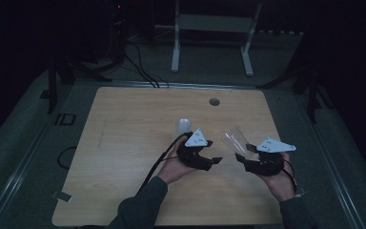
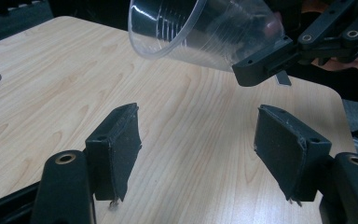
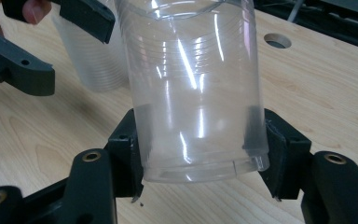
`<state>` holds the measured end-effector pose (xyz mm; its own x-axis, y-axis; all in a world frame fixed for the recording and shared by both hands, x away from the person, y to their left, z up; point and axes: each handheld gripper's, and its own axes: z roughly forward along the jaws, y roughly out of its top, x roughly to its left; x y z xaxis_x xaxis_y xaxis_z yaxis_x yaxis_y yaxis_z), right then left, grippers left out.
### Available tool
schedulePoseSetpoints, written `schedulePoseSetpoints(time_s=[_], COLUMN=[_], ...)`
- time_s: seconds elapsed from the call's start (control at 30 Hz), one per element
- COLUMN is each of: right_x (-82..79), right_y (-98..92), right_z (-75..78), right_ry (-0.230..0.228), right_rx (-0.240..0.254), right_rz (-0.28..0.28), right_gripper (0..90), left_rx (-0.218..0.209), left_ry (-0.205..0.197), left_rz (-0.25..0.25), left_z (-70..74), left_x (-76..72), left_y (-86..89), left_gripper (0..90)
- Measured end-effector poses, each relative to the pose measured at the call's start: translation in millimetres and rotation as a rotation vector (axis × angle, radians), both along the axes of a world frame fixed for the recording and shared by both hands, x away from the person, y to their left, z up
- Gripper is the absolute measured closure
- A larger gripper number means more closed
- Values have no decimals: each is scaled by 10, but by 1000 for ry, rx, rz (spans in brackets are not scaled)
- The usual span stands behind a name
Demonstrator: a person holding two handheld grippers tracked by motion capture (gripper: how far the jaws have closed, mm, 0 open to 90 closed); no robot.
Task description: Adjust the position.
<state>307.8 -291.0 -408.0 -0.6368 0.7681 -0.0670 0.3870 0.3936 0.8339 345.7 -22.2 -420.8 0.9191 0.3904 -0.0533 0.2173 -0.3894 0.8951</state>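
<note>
- Right gripper (image 3: 200,154): jaws clamped on the base of a clear, ribbed plastic cup (image 3: 193,88), one pad on each side of the wall.
- High view: the cup (image 1: 233,139) is held above the light wooden table (image 1: 124,143), tilted with its mouth pointing up and to the left.
- Left gripper (image 2: 198,149): jaws apart, nothing between the pads, bare tabletop beneath them.
- Left gripper view: the cup's open mouth (image 2: 200,32) hangs above and ahead of the left jaws, not touching them.
- A second, frosted plastic cup (image 1: 183,127) stands on the table just behind the left gripper (image 1: 208,157).
- A round hole (image 1: 214,101) lies near the table's far edge.
</note>
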Motion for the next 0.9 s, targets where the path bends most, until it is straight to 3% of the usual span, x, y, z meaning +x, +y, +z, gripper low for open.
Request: schedulePoseSetpoints(time_s=[0.4,0.9], right_x=[-25,-38], right_y=[40,102], right_z=[9,-28], right_ry=[-57,-102], right_rx=[3,66], right_rz=[-36,-65], right_gripper=[415,415], left_rx=[-35,-66], left_ry=[13,17], left_rz=[19,35], left_z=[24,65], left_x=[14,9], left_y=[-3,1], left_gripper=[308,308])
